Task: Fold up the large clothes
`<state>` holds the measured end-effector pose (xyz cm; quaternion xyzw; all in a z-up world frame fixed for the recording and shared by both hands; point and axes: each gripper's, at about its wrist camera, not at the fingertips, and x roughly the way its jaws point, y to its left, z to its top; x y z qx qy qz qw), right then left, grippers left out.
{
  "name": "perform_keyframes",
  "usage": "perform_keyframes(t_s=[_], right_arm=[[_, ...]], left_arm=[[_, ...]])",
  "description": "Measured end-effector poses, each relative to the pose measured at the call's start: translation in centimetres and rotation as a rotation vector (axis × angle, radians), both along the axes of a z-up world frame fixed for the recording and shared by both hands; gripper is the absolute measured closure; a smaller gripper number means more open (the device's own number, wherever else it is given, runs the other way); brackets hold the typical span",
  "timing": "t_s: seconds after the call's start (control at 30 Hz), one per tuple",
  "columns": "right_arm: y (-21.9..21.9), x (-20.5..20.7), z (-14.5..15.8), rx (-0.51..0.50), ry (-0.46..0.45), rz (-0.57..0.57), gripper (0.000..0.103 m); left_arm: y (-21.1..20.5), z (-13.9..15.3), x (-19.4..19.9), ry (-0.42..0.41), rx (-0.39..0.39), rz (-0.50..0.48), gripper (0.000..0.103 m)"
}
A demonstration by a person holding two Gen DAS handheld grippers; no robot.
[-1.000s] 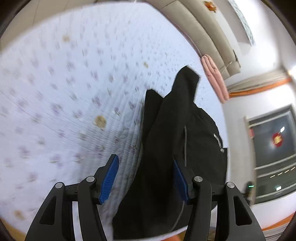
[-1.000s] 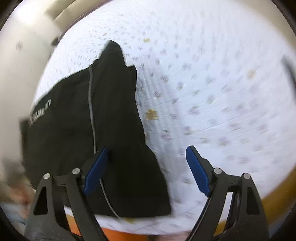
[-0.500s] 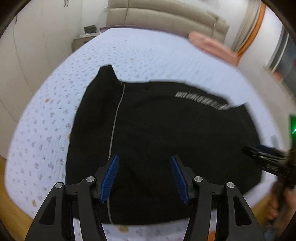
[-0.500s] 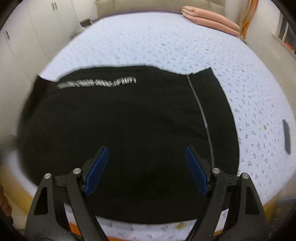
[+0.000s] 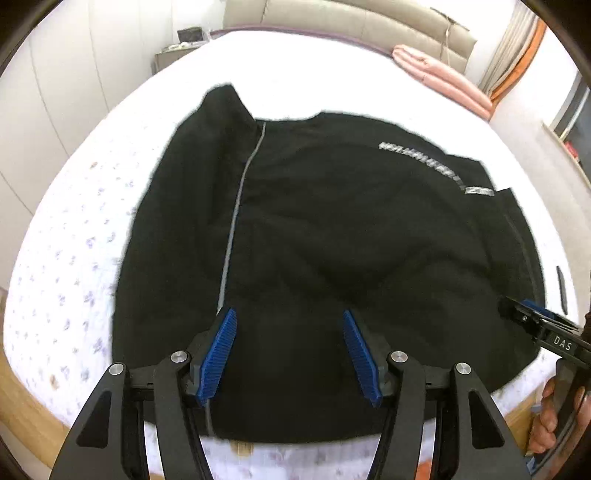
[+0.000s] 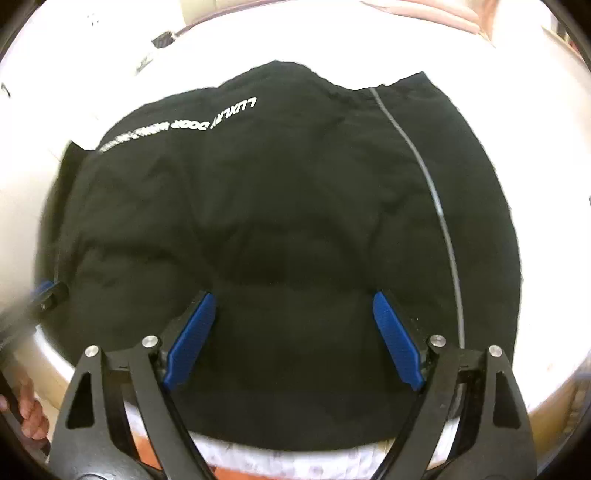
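With both grippers, left (image 5: pixel 289 349) and right (image 6: pixel 295 334), being held open and empty, only the jacket's (image 5: pixel 332 240) top layer is probably being risked.

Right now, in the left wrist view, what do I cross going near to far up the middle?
Left claw → black garment → white floral bedspread → beige headboard.

The bed (image 5: pixel 85 236) wears a white cover sprinkled with small purple flowers. A black garment (image 5: pixel 332 258) lies spread flat across its near half, white lettering running along its far edge. Pink folded bedding (image 5: pixel 439 74) rests far off by the headboard, well apart from the garment.
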<state>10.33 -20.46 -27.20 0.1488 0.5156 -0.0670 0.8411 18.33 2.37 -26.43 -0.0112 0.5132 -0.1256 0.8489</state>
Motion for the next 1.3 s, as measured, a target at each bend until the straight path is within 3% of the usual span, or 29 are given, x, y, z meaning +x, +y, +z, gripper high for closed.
perform_keyframes(t_s=[0.17, 0.33, 0.4, 0.43, 0.47, 0.57, 0.73, 0.83, 1.3], right_arm=[[-1.3, -3.4, 2.0, 0.016, -0.009, -0.04, 0.017], [-1.3, -7.7, 6.9, 0.033, -0.054, -0.09, 0.017], [-1.1, -8.7, 8.7, 0.024, -0.063, -0.104, 0.016], [-0.7, -9.0, 9.9, 0.017, -0.077, -0.106, 0.016], [-0.6, -9.5, 11.0, 0.007, -0.092, -0.109, 0.016], [1.1, -11.5, 14.4, -0.047, -0.149, -0.115, 0.014], [2.7, -13.7, 18.5, -0.176, -0.22, -0.107, 0.009], [3.2, -15.1, 20.8, -0.253, -0.279, -0.144, 0.007], [6.3, -18.3, 25.7, -0.291, -0.398, -0.115, 0.003]], left_arm=[[0.3, 3.6, -3.3, -0.059, 0.065, -0.025, 0.04], [-0.4, 9.1, -6.9, -0.137, 0.107, -0.019, 0.04], [-0.7, 11.0, -8.1, -0.161, 0.107, -0.008, 0.038], [-0.7, 12.2, -8.9, -0.179, 0.109, -0.002, 0.032], [-0.9, 12.7, -9.3, -0.185, 0.121, 0.001, 0.027], [-1.3, 14.0, -10.8, -0.209, 0.17, 0.009, 0.026], [-1.4, 17.3, -13.2, -0.276, 0.153, 0.012, 0.026], [-1.6, 19.4, -14.5, -0.322, 0.206, 0.034, 0.026], [-1.8, 26.3, -20.1, -0.434, 0.125, 0.023, 0.026]])
